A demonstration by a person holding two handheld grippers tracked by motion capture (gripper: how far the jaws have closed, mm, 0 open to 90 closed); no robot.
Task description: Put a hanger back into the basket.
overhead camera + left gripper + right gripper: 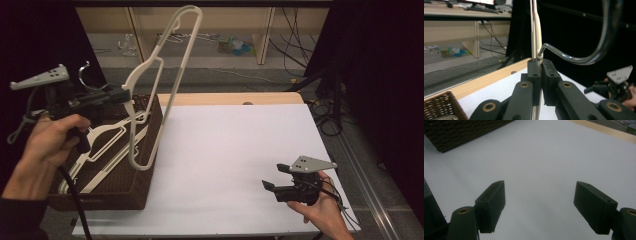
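Note:
A white plastic hanger [165, 75] with a metal hook [584, 58] hangs in the air above the dark wicker basket [150, 125], tilted on end. My left gripper [122, 95] is shut on the hanger near the base of its hook; in the left gripper view the black pads [540, 71] pinch the white neck [536, 32]. More white hangers [107, 145] lie inside the basket. My right gripper [274, 177] rests low over the white table [225, 150] at the front right, open, with nothing between its fingers [492, 202].
A wooden table edge [230, 98] runs behind the white sheet. Beyond it are wooden shelf legs [262, 35], cables [295, 40] and small items on the floor. The right gripper [616, 82] appears at the far right of the left gripper view.

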